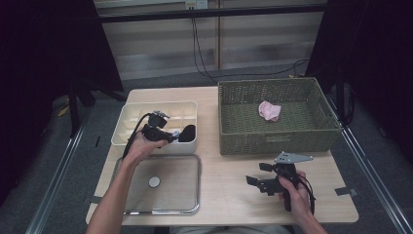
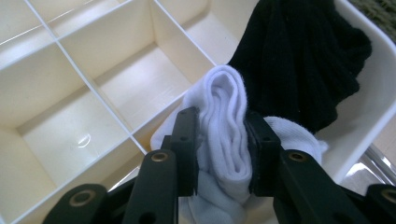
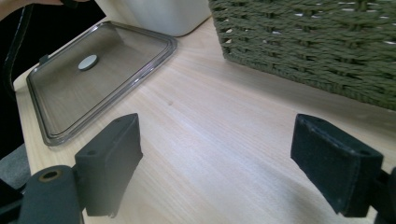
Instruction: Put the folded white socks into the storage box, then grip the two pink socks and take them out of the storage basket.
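Left gripper (image 2: 219, 149) clamped on rolled white sock (image 2: 224, 140), lowering into cream divided plastic organiser box (image 2: 116, 79) beside black knit sock (image 2: 299, 56); right gripper (image 3: 233, 163) agape & idle over table, w/ nothing between jaws

The left forearm reaches forward from the lower edge, its hand wrapped around the black left gripper (image 1: 165, 132), whose jaws pinch a folded white sock (image 2: 224, 135) from both sides. The right hand holds the black right gripper (image 1: 256, 173) low and level, pointing left, jaws spread wide with nothing between them.
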A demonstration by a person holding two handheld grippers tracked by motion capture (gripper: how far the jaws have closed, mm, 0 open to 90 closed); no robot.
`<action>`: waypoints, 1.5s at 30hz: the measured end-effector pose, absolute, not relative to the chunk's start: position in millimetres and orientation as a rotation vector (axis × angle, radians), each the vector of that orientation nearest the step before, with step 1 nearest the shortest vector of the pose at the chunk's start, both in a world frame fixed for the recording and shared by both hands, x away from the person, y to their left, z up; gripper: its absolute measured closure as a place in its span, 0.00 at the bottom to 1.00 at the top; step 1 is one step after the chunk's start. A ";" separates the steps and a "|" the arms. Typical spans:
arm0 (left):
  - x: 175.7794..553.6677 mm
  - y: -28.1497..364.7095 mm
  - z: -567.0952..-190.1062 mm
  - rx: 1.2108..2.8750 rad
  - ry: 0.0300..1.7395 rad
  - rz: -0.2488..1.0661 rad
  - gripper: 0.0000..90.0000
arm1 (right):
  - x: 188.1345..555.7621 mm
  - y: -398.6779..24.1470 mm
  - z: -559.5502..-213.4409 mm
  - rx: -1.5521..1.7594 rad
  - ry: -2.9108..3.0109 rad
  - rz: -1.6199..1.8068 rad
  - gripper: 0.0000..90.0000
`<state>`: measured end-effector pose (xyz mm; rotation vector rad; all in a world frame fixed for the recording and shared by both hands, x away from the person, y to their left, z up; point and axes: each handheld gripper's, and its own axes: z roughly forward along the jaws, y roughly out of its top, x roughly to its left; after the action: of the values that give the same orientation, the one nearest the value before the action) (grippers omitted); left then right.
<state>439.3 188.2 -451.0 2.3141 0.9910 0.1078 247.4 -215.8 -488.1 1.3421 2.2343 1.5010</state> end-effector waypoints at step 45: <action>370.0 231.0 -428.2 2.051 1.018 0.324 0.25 | 255.3 -218.0 -488.5 1.399 2.204 1.450 0.19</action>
<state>370.0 231.0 -428.2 2.0510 1.0184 0.3244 255.3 -218.0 -488.5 1.3987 2.2043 1.4497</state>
